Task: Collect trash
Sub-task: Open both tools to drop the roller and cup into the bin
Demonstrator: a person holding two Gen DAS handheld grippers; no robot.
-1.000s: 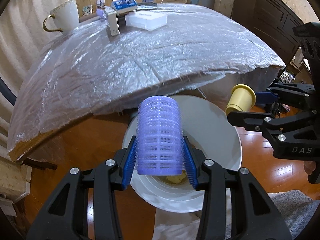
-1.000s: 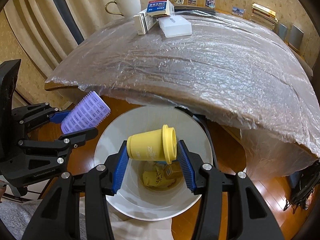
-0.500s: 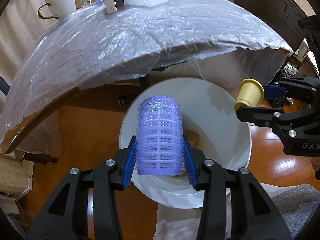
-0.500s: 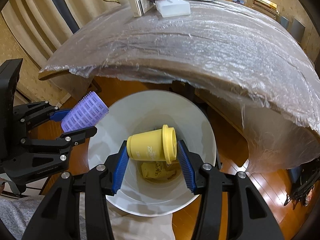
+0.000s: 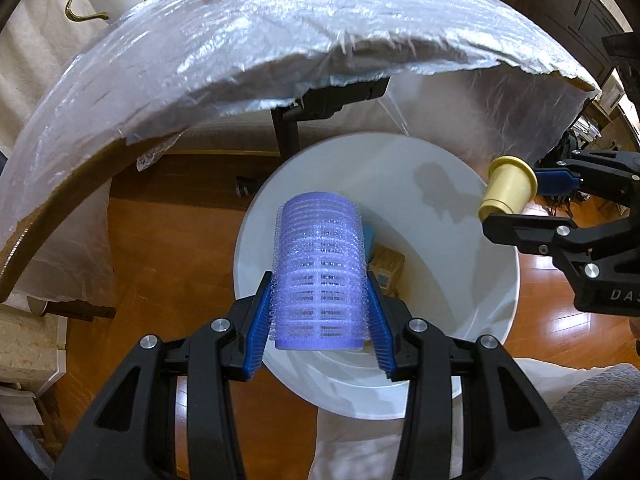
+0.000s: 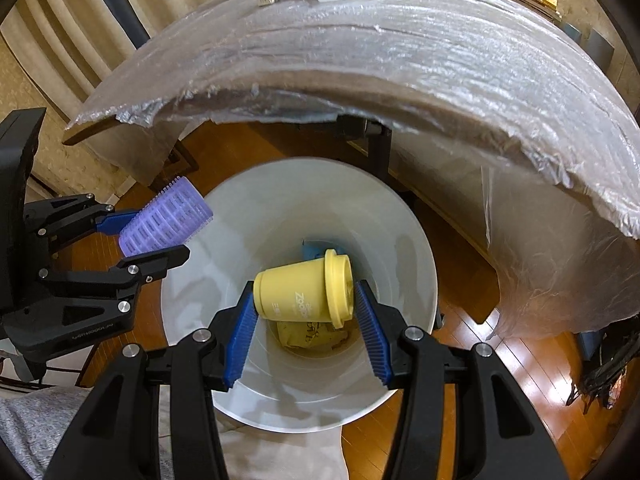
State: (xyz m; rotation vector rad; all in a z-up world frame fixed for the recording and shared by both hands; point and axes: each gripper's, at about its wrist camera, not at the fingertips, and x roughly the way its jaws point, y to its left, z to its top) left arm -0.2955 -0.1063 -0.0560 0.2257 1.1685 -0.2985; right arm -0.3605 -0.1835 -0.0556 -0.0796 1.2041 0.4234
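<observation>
Right claw [image 6: 304,312] grips yellow cup [image 6: 304,294], lettering perhaps "Zoo"; left claw [image 5: 320,312] clamps purple roller [image 5: 319,272].

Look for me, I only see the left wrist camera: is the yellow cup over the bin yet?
Observer: Yes. In the right wrist view the yellow cup lines up with the middle of the white bin.
Operator: Is it standing up?
Observer: No, it lies sideways in the right gripper, with its lid against the right pad.
Operator: What's under it?
Observer: A crumpled yellow wrapper at the bottom of the bin.
</observation>
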